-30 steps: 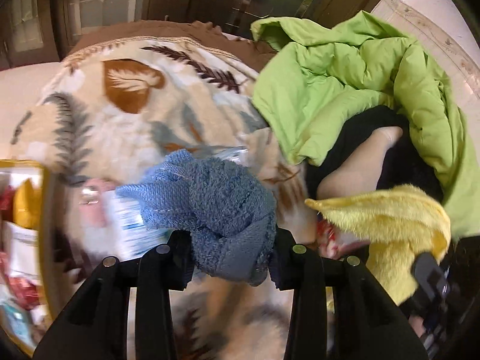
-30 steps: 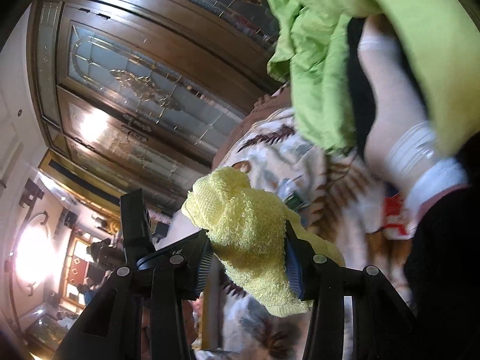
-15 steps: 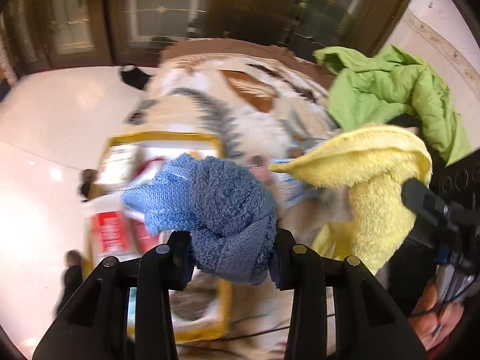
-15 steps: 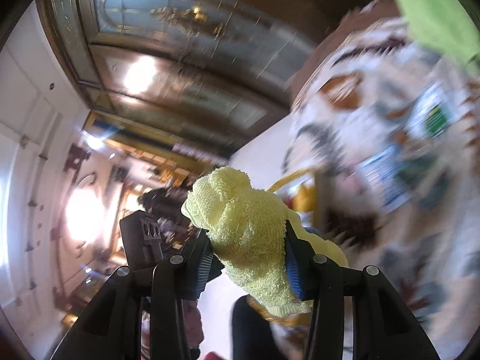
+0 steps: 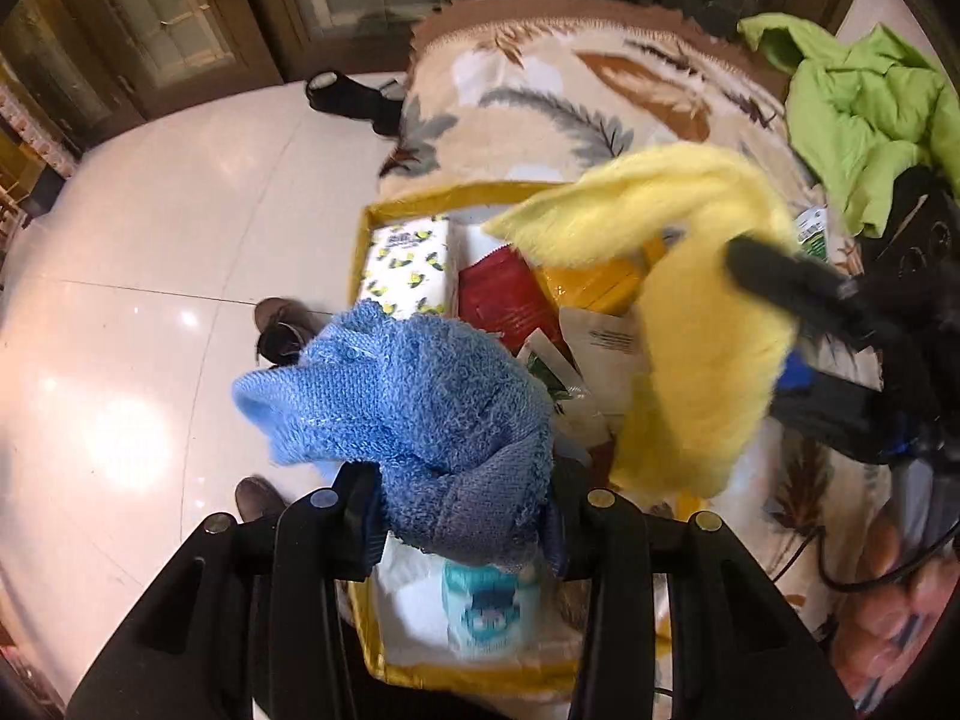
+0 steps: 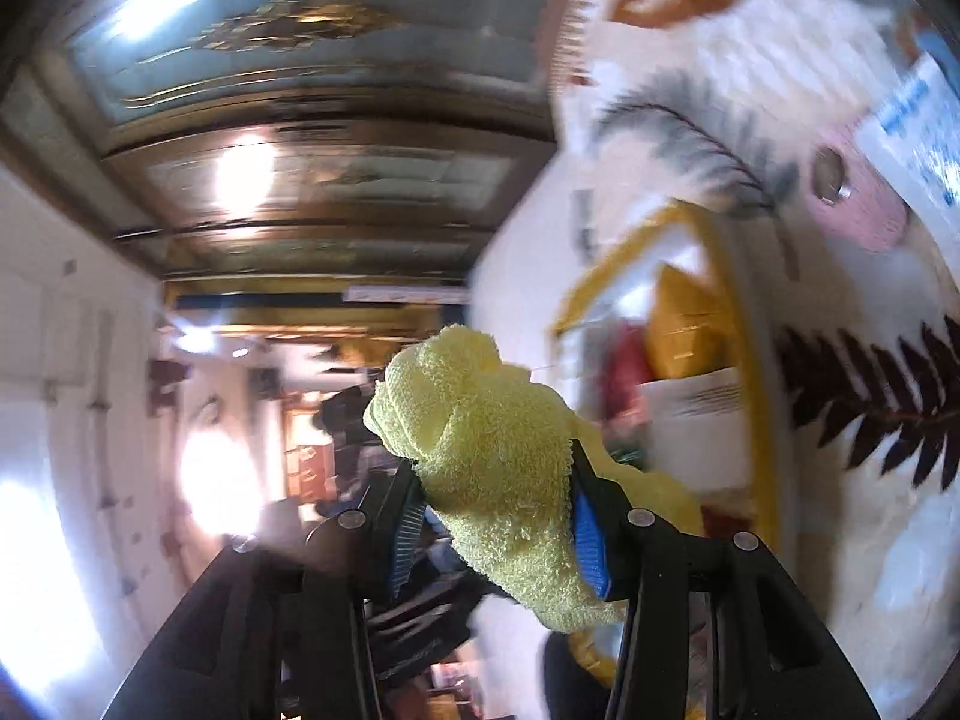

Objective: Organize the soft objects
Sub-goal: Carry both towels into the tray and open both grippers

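Both pictures are fisheye views, so straight lines bend strongly and the corners go to black. In the left wrist view the light is warm and quite bright. The white floor (image 5: 150, 276) shows soft round glare spots at the left. The blue towel (image 5: 414, 420) is sharp, but the yellow towel (image 5: 690, 324) and the right tongs (image 5: 798, 294) are smeared by motion. The right wrist view is blurred almost everywhere. Only the yellow towel in its middle is sharp. The glass doors (image 6: 288, 120) carry bright reflections, and strong light burns out the white wall (image 6: 54, 480) at the left.
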Motion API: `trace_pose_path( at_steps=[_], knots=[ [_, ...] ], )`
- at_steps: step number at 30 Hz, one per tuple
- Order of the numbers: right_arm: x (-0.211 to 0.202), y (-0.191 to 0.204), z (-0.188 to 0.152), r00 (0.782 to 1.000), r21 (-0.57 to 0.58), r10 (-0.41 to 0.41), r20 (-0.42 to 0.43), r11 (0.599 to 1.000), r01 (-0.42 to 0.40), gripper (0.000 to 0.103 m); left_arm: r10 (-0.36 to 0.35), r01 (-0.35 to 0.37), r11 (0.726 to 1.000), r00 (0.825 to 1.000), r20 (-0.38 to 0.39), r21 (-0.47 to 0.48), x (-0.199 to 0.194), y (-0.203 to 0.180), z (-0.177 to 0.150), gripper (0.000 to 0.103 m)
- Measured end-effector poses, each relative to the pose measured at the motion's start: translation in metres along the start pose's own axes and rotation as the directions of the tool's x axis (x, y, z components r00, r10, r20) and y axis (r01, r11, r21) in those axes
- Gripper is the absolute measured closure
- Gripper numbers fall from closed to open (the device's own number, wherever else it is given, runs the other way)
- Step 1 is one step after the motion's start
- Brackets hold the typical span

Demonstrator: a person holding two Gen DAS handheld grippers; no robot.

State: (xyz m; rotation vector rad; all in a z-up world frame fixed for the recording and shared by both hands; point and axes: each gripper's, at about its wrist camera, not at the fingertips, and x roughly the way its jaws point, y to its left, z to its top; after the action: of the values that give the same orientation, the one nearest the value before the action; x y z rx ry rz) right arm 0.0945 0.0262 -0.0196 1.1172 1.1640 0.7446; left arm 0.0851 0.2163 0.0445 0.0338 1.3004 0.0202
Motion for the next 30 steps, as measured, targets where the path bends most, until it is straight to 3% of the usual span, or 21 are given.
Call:
trace_pose_path(
  at_steps=[3, 6, 8, 11, 20, 26, 30],
  knots=[
    [0.018, -0.009, 0.003, 0.993, -0.042, -0.121, 0.001, 0.992, 0.121, 0.055, -0.043, 0.043, 0.999, 0.999, -0.017, 0.001, 0.018, -0.002, 0.01, 0.065],
    [0.027, -0.012, 0.005, 0.97, -0.109, -0.242, 0.008, 0.964, 0.241, 0.047, -0.057, 0.058, 0.998, 0.998, -0.026, 0.016, 0.031, -0.008, 0.019, 0.064],
    [0.028, -0.011, 0.005, 0.964, -0.138, -0.265, 0.0, 0.955, 0.262, 0.046, -0.074, 0.075, 0.997, 0.997, -0.022, 0.028, 0.04, -0.011, 0.025, 0.062],
    [0.016, -0.003, 0.004, 0.951, -0.18, -0.306, 0.039, 0.934, 0.308, 0.035, -0.092, 0.092, 0.995, 0.996, 0.005, 0.041, 0.043, -0.014, 0.029, 0.062],
    [-0.036, 0.02, 0.006, 0.952, -0.243, -0.284, 0.115, 0.921, 0.304, 0.031, -0.104, 0.101, 0.992, 0.994, 0.04, 0.07, 0.022, -0.021, 0.026, 0.059],
    [-0.072, 0.013, 0.001, 0.953, -0.229, -0.274, 0.13, 0.927, 0.298, 0.029, -0.066, 0.063, 0.996, 0.995, 0.07, 0.056, 0.009, -0.019, 0.02, 0.029],
    [-0.086, 0.011, -0.002, 0.953, -0.229, -0.273, 0.133, 0.927, 0.298, 0.028, -0.038, 0.036, 0.999, 0.995, 0.092, 0.016, 0.004, -0.015, 0.017, 0.028]
  ],
)
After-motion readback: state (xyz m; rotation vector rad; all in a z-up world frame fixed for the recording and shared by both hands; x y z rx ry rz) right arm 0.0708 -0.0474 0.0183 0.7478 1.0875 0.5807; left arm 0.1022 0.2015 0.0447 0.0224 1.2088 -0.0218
